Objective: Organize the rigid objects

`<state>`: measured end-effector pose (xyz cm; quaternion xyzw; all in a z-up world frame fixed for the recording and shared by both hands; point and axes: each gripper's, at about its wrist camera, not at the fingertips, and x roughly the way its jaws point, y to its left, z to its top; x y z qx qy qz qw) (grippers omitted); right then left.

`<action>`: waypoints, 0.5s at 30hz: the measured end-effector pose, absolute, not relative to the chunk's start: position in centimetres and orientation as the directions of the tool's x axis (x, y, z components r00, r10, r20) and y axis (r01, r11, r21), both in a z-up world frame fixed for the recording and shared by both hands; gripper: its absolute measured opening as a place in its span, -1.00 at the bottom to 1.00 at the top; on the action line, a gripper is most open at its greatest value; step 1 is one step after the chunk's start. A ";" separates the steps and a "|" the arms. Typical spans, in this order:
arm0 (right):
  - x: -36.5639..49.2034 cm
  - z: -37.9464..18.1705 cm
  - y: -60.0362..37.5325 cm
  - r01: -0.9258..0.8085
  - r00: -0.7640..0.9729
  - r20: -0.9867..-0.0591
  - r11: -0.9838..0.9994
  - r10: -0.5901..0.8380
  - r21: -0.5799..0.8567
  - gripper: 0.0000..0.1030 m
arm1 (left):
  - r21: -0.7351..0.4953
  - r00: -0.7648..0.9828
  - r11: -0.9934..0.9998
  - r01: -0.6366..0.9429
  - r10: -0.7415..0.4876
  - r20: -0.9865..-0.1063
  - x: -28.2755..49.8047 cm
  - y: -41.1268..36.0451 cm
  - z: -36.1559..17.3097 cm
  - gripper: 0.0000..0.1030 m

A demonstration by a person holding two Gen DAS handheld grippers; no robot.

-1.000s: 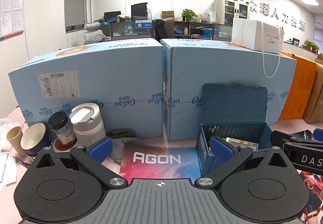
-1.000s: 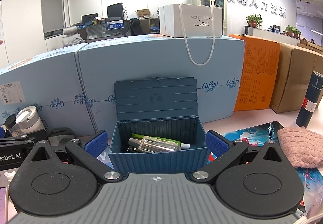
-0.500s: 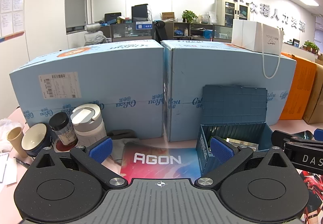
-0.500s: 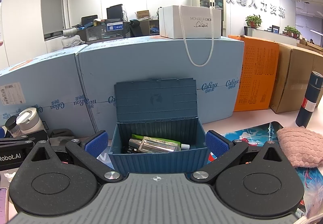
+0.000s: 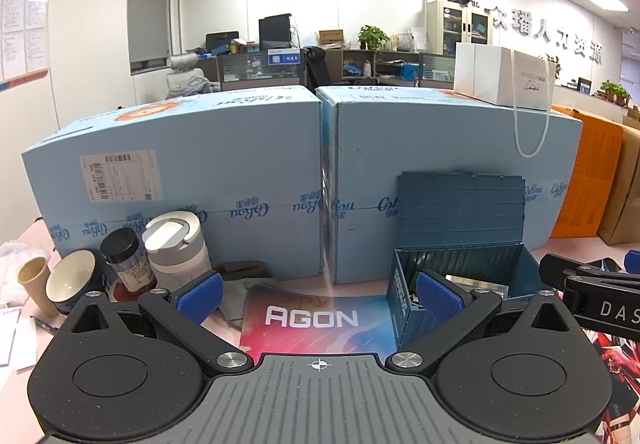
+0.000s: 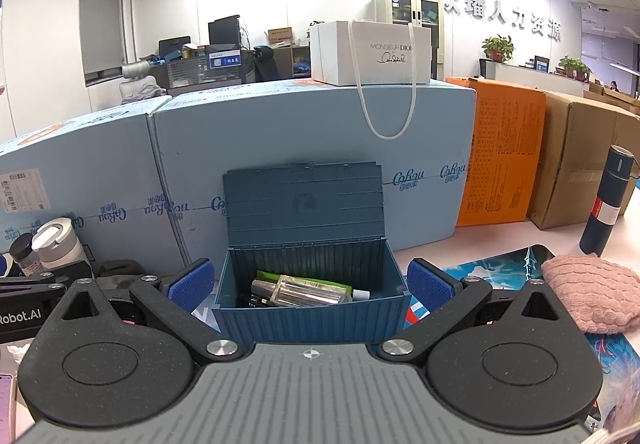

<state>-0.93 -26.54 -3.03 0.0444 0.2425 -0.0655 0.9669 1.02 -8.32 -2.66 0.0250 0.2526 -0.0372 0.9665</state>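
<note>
**Both grippers empty, storage box open with items inside**

The left gripper (image 5: 319, 294) and the right gripper (image 6: 310, 284) are both spread wide with nothing between their blue pads. The dark blue storage box (image 6: 312, 314) stands on the desk mat (image 5: 316, 328) toward the back edge of the desk, its lid (image 6: 304, 204) leaning up against the light blue cartons (image 5: 180, 180). Inside lie a silvery bottle (image 6: 300, 294) on a green packet (image 6: 304, 281), with a white cap just beside them.

Loose things that may be next: a grey-lidded tumbler (image 5: 176, 252), a dark-capped jar (image 5: 127, 260), a bowl (image 5: 72, 282) and a paper cup (image 5: 34, 282), packed close at the desk's back left corner. At the right edge stand a dark flask (image 6: 606, 200) and a pink knitted cloth (image 6: 588, 292).

Risks, as I judge them: reaching into the tight cluster could knock a neighbour over; the propped lid could drop if bumped; the smooth, round tumbler could slip between the pads.

The box's bottom and left interior are hidden, so how much room remains is unclear. The jar's label is unreadable.
</note>
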 end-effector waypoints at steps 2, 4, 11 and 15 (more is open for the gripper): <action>-1.1 -3.0 -26.5 0.146 0.875 -0.474 0.988 -0.101 0.058 1.00 | 0.031 0.870 0.996 0.084 -0.058 -0.489 0.9 -8.3 -2.6 1.00; -1.2 -2.9 -26.5 0.144 0.875 -0.473 0.988 -0.099 0.060 1.00 | 0.031 0.872 0.996 0.084 -0.058 -0.487 0.8 -8.3 -2.6 1.00; -1.5 -2.8 -26.4 0.147 0.877 -0.469 0.987 -0.103 0.059 1.00 | 0.032 0.877 0.996 0.084 -0.058 -0.477 0.3 -8.3 -2.4 1.00; -1.6 -2.8 -26.3 0.143 0.879 -0.466 0.988 -0.102 0.055 1.00 | 0.030 0.879 0.996 0.081 -0.057 -0.473 0.2 -8.2 -2.4 1.00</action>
